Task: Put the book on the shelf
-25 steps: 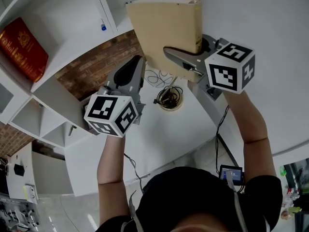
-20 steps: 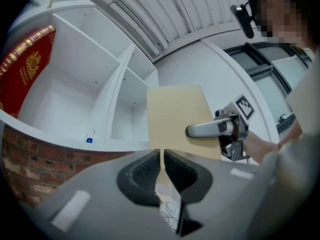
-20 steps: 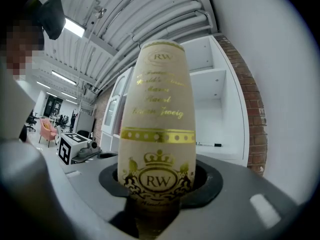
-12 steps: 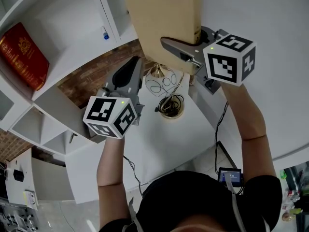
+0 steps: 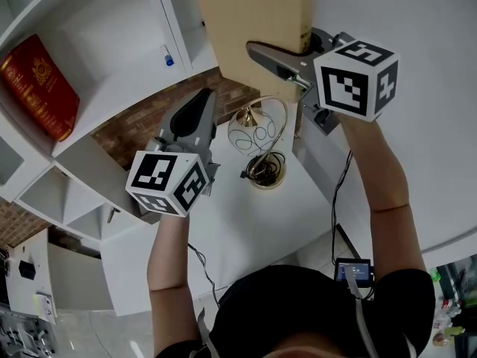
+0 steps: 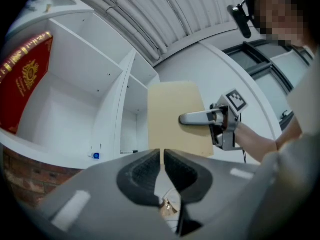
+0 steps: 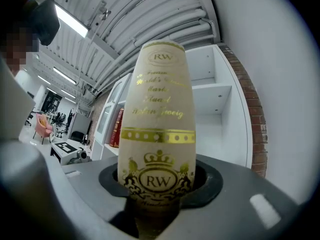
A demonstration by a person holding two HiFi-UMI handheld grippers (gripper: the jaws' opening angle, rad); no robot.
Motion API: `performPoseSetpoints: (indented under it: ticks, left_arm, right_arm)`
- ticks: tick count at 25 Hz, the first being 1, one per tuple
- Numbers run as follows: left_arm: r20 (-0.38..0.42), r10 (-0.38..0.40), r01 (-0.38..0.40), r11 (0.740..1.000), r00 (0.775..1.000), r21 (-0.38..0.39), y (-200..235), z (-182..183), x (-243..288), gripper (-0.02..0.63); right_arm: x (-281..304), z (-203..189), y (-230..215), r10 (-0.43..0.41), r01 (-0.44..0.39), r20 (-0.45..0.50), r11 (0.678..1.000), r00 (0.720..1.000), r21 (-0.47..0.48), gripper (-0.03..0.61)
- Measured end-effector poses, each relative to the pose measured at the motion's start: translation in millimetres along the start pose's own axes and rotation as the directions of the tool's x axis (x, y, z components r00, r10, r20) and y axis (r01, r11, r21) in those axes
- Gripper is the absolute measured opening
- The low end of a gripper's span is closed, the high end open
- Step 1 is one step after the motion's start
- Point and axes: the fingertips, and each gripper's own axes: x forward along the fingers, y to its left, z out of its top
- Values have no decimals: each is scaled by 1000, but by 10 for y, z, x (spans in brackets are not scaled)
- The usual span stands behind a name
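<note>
Cut off: beige book (image 5: pixel 253 21) runs past head view's top edge | Change: book and right gripper (image 5: pixel 261 53) higher than a second ago | Claws: right pinches the book's spine, aloft near white shelf (image 5: pixel 112 66); left gripper (image 6: pixel 162 159) pressed together, empty | Shelf: red book (image 5: pixel 41 88) leans in one compartment

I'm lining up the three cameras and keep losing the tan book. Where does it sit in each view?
Head view: tan book at top centre, cut off by the upper edge.
Left gripper view: tan book in the centre, flat cover facing the camera.
Right gripper view: tan book in the centre, seen spine-on.
Shared landmark: the red book, left of it in all three.
</note>
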Motion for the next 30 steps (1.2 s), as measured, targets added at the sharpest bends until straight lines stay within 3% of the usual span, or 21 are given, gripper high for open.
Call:
performPoseSetpoints:
  ticks: [13,30]
  left_arm:
    - [-7,53,-53,998,999,40,116,50,-182,14]
    - [-24,127,-126,991,992,44,300,8,-439,25]
  right_arm:
    - [184,247,-81,-11,12,33,1000,999,-24,224]
    - [502,238,-99,-26,27,26,999,999,-38,224]
